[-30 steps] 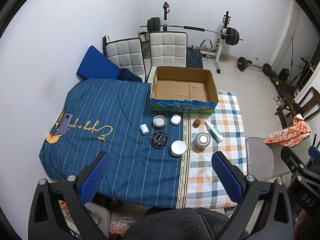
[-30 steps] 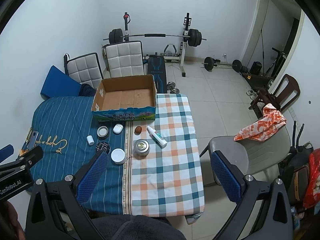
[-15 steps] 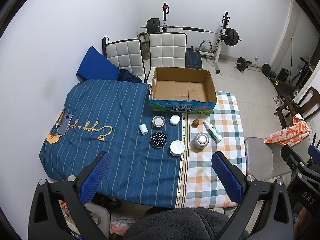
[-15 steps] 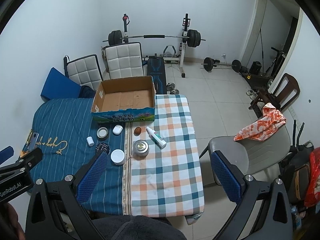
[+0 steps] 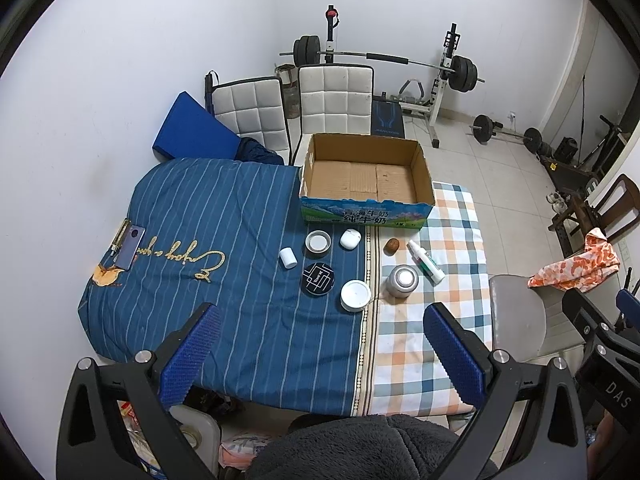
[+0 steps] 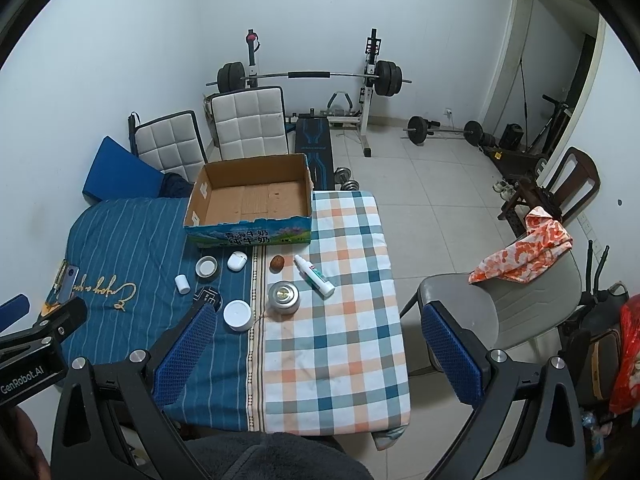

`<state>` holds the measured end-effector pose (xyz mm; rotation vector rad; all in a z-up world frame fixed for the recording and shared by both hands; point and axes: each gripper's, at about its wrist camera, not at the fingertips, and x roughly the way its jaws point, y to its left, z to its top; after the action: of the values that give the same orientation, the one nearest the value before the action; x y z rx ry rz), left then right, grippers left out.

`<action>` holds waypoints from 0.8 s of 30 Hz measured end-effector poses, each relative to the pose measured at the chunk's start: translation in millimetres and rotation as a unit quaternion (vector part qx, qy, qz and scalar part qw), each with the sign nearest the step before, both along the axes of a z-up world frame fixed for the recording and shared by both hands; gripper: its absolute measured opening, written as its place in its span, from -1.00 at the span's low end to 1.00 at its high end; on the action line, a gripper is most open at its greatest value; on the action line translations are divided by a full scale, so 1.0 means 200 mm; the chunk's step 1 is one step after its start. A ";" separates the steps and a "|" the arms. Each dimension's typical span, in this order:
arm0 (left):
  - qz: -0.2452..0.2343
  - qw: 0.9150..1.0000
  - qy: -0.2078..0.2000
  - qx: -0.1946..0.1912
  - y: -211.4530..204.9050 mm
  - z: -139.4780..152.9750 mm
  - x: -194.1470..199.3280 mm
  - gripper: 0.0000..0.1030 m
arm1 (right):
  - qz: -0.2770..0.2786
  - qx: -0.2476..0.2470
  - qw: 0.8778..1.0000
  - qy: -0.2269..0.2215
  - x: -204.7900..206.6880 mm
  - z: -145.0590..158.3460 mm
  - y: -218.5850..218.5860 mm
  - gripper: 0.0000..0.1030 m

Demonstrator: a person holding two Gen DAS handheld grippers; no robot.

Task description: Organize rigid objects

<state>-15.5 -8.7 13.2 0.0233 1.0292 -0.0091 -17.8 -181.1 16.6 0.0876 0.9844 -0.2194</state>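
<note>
We hold the left gripper (image 5: 318, 326) and the right gripper (image 6: 316, 326) high above the table (image 6: 340, 352), both with jaws spread wide and nothing between them. The cardboard box (image 5: 366, 182) sits open at the far edge, straddling the blue striped cloth (image 5: 208, 216) and the checked cloth (image 5: 452, 240). In front of it, apart from one another, we see a small white bottle (image 5: 288, 258), a shallow round tin (image 5: 318, 241), a white earbud case (image 5: 350, 238), a black round compact (image 5: 318, 278) and a white jar (image 5: 355, 295) on the blue side; a brown nut-like piece (image 5: 392, 245), a spray bottle (image 5: 426, 261) lying flat and a silver tin (image 5: 402, 281) on the checked side
</note>
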 end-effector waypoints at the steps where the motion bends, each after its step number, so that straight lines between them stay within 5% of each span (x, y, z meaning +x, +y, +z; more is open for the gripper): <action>1: 0.000 1.000 0.000 0.002 0.00 0.00 0.00 1.00 | 0.000 0.000 1.000 0.000 0.00 0.00 0.00 1.00; 7: 0.006 1.000 0.011 -0.001 0.02 -0.05 0.04 1.00 | -0.002 0.010 1.000 0.008 0.06 -0.04 -0.01 1.00; 12: 0.027 0.999 0.034 -0.005 0.06 -0.18 0.16 1.00 | 0.004 0.021 0.999 0.043 0.20 -0.22 -0.02 1.00; 24: 0.035 0.991 0.127 0.006 0.09 -0.83 0.62 1.00 | 0.027 0.064 0.983 0.173 0.70 -1.07 -0.04 1.00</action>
<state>108.3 8.9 -152.8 -0.0025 1.2845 0.0588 122.9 -188.9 -197.4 0.1422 1.3457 -0.1225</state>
